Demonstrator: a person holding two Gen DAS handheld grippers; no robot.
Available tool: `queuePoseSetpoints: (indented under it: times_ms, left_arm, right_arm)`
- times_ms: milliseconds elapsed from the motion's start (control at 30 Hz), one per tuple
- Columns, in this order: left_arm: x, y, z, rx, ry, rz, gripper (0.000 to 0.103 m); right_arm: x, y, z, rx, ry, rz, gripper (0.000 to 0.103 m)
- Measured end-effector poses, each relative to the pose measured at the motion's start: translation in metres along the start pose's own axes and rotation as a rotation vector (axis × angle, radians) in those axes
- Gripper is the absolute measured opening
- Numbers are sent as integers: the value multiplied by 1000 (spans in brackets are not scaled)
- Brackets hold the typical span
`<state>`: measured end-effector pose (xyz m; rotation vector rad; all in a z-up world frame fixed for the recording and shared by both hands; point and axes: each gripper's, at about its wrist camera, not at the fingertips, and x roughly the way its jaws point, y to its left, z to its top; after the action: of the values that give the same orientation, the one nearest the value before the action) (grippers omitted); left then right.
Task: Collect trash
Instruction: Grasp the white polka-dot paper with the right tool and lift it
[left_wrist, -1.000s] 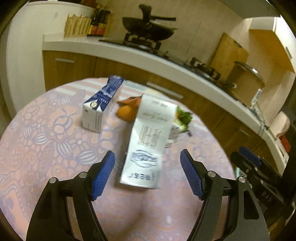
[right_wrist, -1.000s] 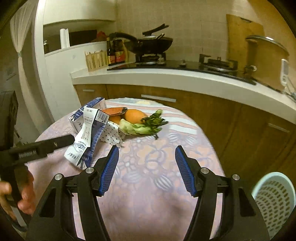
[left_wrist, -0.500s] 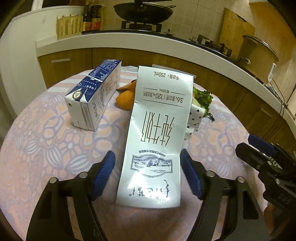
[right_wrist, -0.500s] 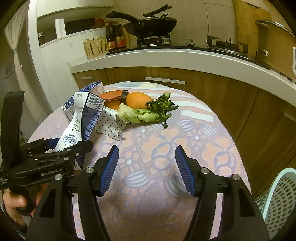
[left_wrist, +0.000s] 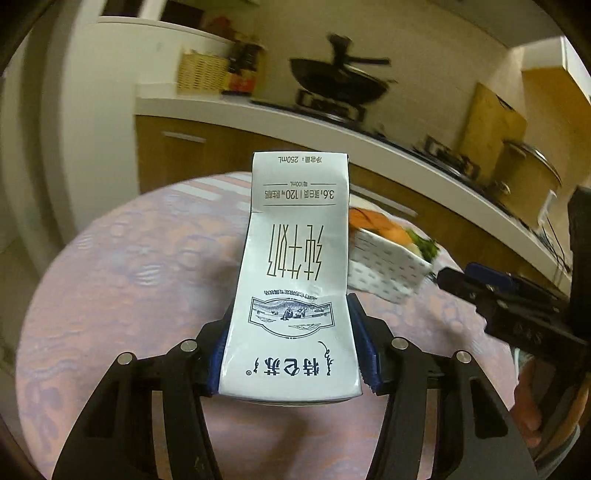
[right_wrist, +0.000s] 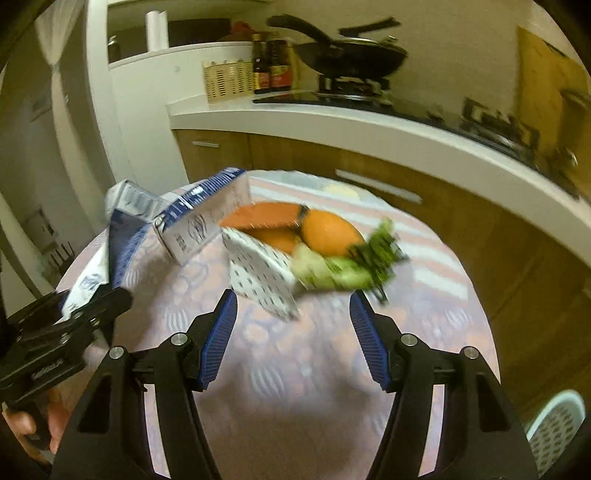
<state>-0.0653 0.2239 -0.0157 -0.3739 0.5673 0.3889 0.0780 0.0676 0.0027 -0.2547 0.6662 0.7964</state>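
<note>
My left gripper (left_wrist: 291, 354) is shut on a white 250 mL milk carton (left_wrist: 295, 266), squeezing its sides and holding it tilted above the round table (left_wrist: 129, 266). The same carton (right_wrist: 107, 258) shows in the right wrist view at the left, in the left gripper (right_wrist: 66, 332). A second blue-and-white milk carton (right_wrist: 201, 218) lies on its side on the table. My right gripper (right_wrist: 293, 332) is open and empty, just in front of a dotted white tray (right_wrist: 262, 277).
The dotted tray holds oranges (right_wrist: 328, 236) and a leafy green vegetable (right_wrist: 354, 266). A white perforated bin (right_wrist: 557, 432) stands on the floor at the lower right. A kitchen counter (right_wrist: 369, 125) with a wok (right_wrist: 354, 51) runs behind the table.
My left gripper has closed on the white carton and lifted it off the table. My right gripper has moved forward toward the dotted tray, still open.
</note>
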Motion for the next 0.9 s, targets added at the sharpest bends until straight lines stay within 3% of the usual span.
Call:
queuePoseSetpoints:
  times_ms: [267, 400, 767, 900]
  left_arm:
    - [-5, 9, -3, -15, -45, -10, 53]
    - [-1, 7, -3, -8, -26, -25, 53]
    - [5, 10, -1, -20, -9, -42, 53]
    - [6, 11, -2, -25, -7, -43, 53]
  right_arm:
    - [39, 21, 21, -89, 11, 4, 59]
    - [58, 26, 21, -122, 32, 3, 40]
    - [58, 26, 18, -98, 33, 9, 38]
    - [60, 33, 16, -144, 21, -64, 36]
